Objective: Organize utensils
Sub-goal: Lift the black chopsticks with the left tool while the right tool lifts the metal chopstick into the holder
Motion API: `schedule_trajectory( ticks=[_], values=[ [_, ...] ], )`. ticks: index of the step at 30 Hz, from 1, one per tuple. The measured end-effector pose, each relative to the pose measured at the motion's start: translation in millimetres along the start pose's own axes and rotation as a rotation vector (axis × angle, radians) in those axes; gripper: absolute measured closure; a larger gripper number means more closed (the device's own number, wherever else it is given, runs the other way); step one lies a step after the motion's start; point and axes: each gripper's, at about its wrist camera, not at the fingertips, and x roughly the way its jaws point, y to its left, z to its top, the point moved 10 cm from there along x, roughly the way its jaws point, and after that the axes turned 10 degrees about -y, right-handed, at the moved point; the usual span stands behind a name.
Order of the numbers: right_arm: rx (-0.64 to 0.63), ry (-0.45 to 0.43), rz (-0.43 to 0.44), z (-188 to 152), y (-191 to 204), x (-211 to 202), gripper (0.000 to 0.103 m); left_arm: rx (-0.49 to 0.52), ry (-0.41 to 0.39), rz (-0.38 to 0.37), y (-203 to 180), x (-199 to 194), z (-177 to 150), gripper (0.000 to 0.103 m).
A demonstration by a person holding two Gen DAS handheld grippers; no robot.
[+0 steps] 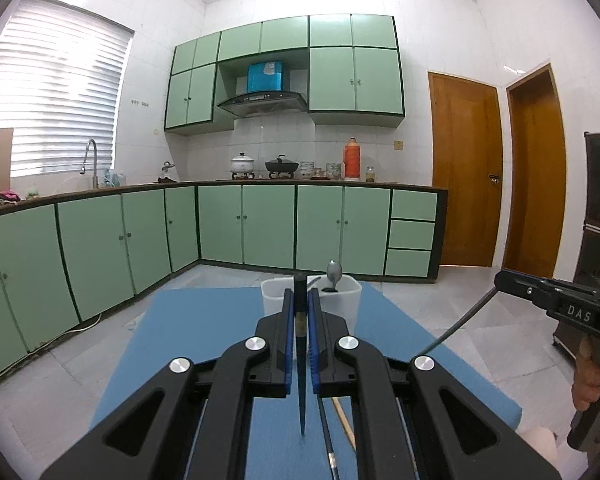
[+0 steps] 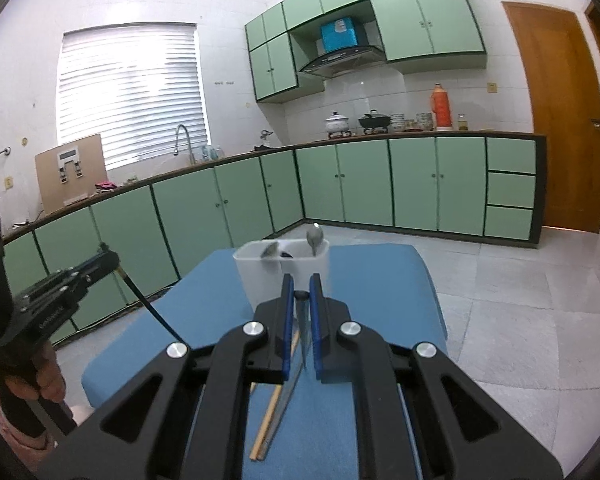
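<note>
A white translucent utensil holder (image 1: 350, 300) (image 2: 260, 276) stands at the far end of the blue table (image 1: 204, 340) (image 2: 380, 280), with a metal spoon (image 1: 334, 272) (image 2: 314, 236) upright in it. My left gripper (image 1: 301, 300) is shut on a dark chopstick (image 1: 301, 360), held above the table with its tip pointing down. My right gripper (image 2: 300, 292) is shut on a thin grey chopstick (image 2: 303, 332), also tip down. The right gripper (image 1: 500, 282) shows at the right in the left wrist view, and the left gripper (image 2: 112, 260) at the left in the right wrist view.
Loose chopsticks, wooden (image 2: 274, 404) (image 1: 346, 424) and dark (image 1: 326, 436), lie on the table under the grippers. Green kitchen cabinets (image 1: 260, 224) run along the far walls. Wooden doors (image 1: 464, 168) stand at the right. The floor is tiled.
</note>
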Motion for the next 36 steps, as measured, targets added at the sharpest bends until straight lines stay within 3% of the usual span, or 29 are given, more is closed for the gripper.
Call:
schedule_trajectory(
  ticks=[6, 15, 26, 36],
  values=[
    [-0.044, 0.026, 0.026, 25, 7, 12, 0.096, -0.012, -0.017, -0.015, 5, 8, 18, 0.096],
    [-0.074, 0.061, 0.041, 36, 10, 34, 0.096, -0.017, -0.024, -0.031, 7, 21, 30, 0.096],
    [-0.047, -0.099, 0.023, 104, 9, 50, 0.096, -0.043, -0.15, 0.005, 15, 43, 82, 0.096],
    [-0.061, -0.206, 0.009, 167, 5, 99, 0.096, -0.034, -0.266, 0.034, 17, 88, 134, 0.096]
  ],
)
